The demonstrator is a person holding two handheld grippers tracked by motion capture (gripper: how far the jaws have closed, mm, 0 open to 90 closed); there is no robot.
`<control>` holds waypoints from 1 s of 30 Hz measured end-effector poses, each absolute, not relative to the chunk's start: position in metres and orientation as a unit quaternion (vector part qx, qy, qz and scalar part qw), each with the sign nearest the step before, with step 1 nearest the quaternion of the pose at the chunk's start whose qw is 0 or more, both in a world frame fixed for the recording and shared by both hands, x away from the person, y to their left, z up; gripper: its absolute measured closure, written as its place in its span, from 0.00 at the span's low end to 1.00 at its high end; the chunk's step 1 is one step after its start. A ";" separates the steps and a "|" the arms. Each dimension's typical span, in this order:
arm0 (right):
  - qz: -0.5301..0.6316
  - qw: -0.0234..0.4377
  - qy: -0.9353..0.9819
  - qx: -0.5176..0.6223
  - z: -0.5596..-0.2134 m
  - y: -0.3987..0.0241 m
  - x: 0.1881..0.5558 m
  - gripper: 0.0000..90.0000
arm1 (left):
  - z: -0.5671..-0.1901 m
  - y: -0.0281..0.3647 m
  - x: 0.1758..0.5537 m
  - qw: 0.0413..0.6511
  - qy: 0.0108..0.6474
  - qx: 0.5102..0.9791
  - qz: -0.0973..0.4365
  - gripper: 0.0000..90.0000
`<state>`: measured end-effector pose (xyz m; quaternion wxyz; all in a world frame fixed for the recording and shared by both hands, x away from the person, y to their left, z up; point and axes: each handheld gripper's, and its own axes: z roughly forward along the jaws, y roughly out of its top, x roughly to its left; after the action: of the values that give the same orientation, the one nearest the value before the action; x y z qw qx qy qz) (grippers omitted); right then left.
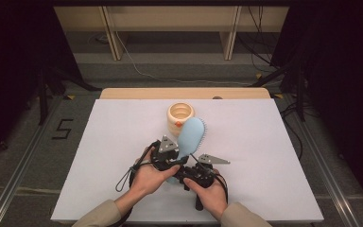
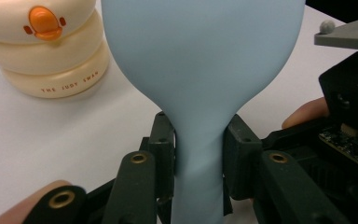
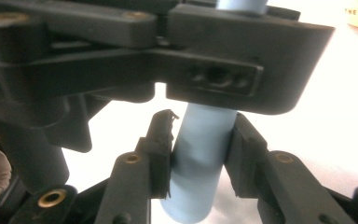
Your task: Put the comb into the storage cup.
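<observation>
A pale blue hairbrush is clenched by its handle in both the left tool and the right tool, its long axis pointed at the table's far edge, toward the cream duck-faced cup.

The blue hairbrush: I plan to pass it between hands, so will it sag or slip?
The hairbrush probably stays stiff: it stands out straight from the left tool. Its smooth, rounded handle may twist. It is likely light, since narrow pads hold it.
</observation>
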<state>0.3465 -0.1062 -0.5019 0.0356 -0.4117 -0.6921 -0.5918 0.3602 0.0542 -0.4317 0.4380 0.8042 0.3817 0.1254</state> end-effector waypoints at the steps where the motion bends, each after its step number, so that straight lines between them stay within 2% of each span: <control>1: -0.592 0.037 -0.690 -0.414 -0.502 -0.107 0.347 0.74 | -0.431 0.054 0.360 0.438 0.381 0.804 0.126 0.75; 12: -0.596 0.082 -0.662 -0.447 -0.503 -0.109 0.348 0.74 | -0.430 0.055 0.362 0.444 0.370 0.805 0.135 0.68; 30: -0.594 0.089 -0.656 -0.457 -0.502 -0.112 0.351 0.75 | -0.419 0.064 0.362 0.441 0.352 0.815 0.134 0.45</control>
<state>0.3505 -0.1123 -0.5022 0.0885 -0.4566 -0.6564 -0.5940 0.3625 0.0638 -0.4186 0.4412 0.8147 0.3518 0.1339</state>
